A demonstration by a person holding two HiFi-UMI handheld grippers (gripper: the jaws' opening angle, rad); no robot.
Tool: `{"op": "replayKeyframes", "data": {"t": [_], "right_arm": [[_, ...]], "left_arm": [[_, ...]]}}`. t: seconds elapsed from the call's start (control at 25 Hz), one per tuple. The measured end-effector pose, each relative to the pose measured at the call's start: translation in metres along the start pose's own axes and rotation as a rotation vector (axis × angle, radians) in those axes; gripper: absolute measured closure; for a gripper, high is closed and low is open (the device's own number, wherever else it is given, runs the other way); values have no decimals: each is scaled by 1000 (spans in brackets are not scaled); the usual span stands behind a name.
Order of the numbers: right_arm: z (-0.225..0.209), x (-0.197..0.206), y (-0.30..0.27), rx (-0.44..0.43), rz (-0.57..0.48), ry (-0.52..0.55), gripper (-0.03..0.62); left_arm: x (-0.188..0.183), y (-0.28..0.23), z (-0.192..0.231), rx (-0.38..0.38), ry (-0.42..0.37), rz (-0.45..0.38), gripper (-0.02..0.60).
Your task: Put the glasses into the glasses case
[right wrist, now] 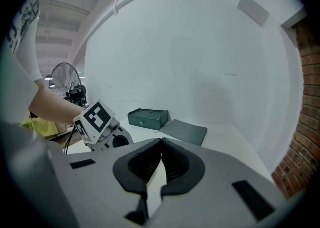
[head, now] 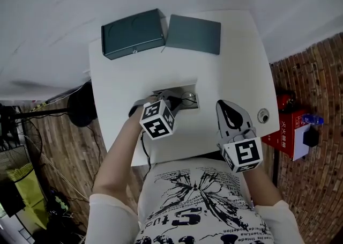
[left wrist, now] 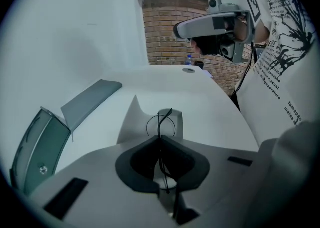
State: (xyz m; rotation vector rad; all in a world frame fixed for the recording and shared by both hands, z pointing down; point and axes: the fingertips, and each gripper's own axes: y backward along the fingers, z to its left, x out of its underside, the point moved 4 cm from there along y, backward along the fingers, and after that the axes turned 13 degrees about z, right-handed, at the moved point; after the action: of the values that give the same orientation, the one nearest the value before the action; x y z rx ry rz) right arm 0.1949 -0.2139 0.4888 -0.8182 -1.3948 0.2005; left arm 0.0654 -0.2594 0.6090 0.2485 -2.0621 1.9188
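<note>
Thin wire-rimmed glasses hang just above a white sheet near the middle of the table. My left gripper is shut on one of their thin temple arms. In the left gripper view the black wire runs between the shut jaws, with a round lens just past the left gripper. The dark green glasses case lies open at the table's far edge, its lid flat to its right. My right gripper hovers near the table's front right, shut on nothing; its jaws meet at the tips.
A small round object sits near the table's right edge. A red box stands on the brick floor to the right and a fan to the left. The case is far ahead of the right gripper.
</note>
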Motion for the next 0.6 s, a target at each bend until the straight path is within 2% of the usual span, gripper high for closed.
{"op": "replayKeyframes", "data": {"t": [0.36, 0.52, 0.6], "right_arm": [[0, 1, -10, 13, 32, 10, 579], [-2, 0, -11, 25, 43, 10, 579], [-3, -1, -10, 29, 48, 14, 579]], "left_arm": [[6, -7, -7, 124, -58, 12, 557], [7, -10, -6, 130, -56, 23, 546], [7, -9, -4, 123, -40, 20, 516]]}}
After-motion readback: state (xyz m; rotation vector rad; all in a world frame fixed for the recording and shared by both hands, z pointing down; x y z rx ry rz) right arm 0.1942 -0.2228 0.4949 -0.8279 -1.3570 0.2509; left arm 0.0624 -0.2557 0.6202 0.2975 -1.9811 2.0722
